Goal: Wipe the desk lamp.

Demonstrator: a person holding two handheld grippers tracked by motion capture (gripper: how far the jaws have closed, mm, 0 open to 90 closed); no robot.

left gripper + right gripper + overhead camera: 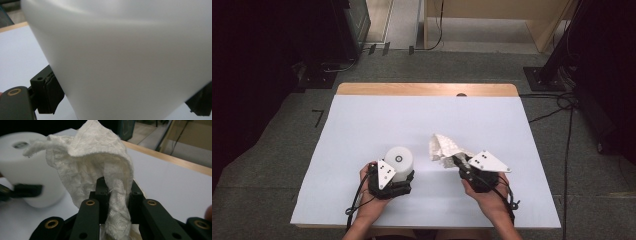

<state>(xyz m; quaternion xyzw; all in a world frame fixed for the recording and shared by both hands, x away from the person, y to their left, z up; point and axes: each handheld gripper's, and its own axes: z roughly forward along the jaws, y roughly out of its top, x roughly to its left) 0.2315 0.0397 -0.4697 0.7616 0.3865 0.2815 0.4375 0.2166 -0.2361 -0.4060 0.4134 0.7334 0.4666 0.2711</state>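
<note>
The left hand-held gripper [398, 176] clamps the paper roll [399, 163] upright on the worktop [362, 120]. The right hand-held gripper [455, 161] pinches a torn-off sheet [443, 147], lifted clear; what remains is likely using or setting it down.

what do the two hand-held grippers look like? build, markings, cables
Both are black. The left hand-held gripper and right hand-held gripper each carry a grey three-cornered plate with small dark dots. Brass-coloured rings sit at the linkage pivots. A black cable trails from the left one. No sleeves show on the forearms.
</note>
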